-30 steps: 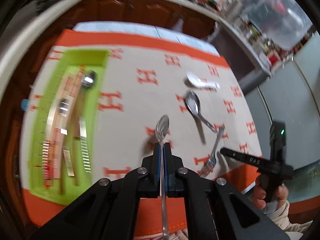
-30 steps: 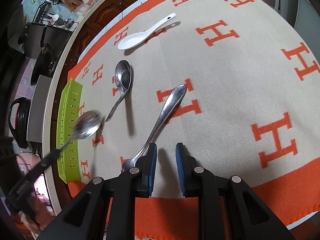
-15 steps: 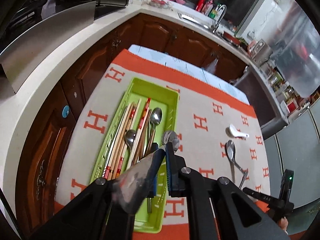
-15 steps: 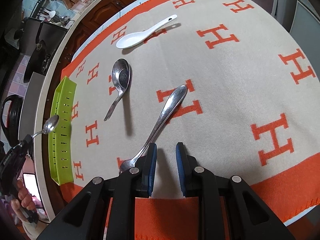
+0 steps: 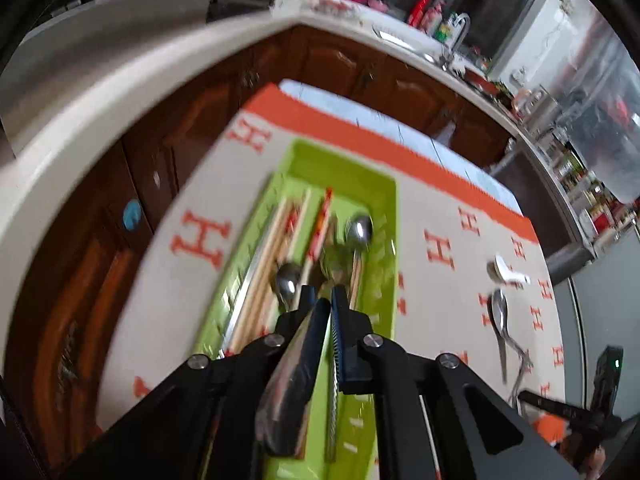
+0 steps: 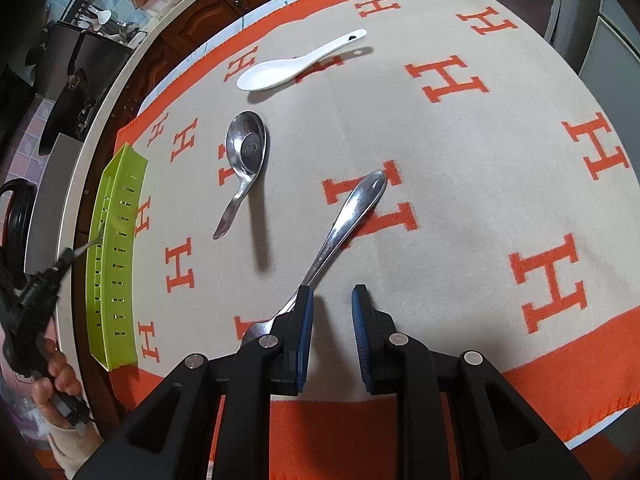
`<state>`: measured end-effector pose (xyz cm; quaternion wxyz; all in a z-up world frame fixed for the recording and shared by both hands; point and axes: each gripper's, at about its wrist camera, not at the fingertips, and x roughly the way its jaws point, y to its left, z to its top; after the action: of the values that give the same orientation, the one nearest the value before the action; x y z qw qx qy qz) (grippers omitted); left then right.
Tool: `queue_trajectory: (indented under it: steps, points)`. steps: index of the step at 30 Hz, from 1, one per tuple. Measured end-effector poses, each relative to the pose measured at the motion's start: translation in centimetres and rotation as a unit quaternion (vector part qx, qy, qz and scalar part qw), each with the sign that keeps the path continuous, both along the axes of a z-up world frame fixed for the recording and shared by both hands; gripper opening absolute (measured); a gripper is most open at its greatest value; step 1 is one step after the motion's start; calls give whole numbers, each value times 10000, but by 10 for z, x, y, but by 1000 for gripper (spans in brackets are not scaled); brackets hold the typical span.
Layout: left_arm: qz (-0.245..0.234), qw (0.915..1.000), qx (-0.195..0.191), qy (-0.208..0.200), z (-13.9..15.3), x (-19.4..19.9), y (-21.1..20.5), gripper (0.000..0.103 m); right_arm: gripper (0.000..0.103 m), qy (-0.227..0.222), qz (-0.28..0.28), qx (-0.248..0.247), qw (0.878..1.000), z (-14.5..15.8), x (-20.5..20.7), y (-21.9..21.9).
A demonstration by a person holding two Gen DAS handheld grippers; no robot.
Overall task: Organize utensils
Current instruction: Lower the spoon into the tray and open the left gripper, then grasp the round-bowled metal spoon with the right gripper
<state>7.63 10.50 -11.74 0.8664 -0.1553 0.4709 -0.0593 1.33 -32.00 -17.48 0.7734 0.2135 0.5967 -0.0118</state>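
The tray (image 5: 390,208) sits on the cloth (image 6: 460,152) near its left edge, chopsticks (image 5: 280,240) and 2 spoons (image 5: 358,230) inside. Right of it on the cloth lie a ceramic spoon (image 6: 296,62), a ladle spoon (image 6: 244,152) and a fork (image 6: 344,216).

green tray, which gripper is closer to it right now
Left. The left gripper hangs directly over the green tray, shut on a spoon. The right gripper is well off to the side, open over the blanket by the fork.
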Motion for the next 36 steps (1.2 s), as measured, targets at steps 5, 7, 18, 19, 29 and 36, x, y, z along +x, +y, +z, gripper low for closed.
queue_trajectory:
  steps: [5, 7, 18, 19, 29, 36]
  points:
    - [-59, 9989, 221, 415, -17, -18, -8, 55, 20, 71, 32, -101, 9999, 1, 4, 3]
    - [-21, 9989, 190, 424, -16, -26, -7, 57, 21, 99, 53, -123, 9999, 1, 6, 7]
    - [196, 9990, 221, 347, 2, -45, -2, 68, 21, -33, 145, -32, 9999, 24, 11, 17]
    - [213, 9988, 258, 366, 2, -45, -2, 68, 21, -60, 156, -31, 9999, 28, 12, 18]
    - [241, 9981, 378, 423, 4, -37, -2, 69, 22, -224, 249, -82, 9994, 52, 39, 30]
    - [279, 9980, 471, 317, 8, -33, -5, 72, 29, -242, 274, -86, 9993, 55, 62, 35]
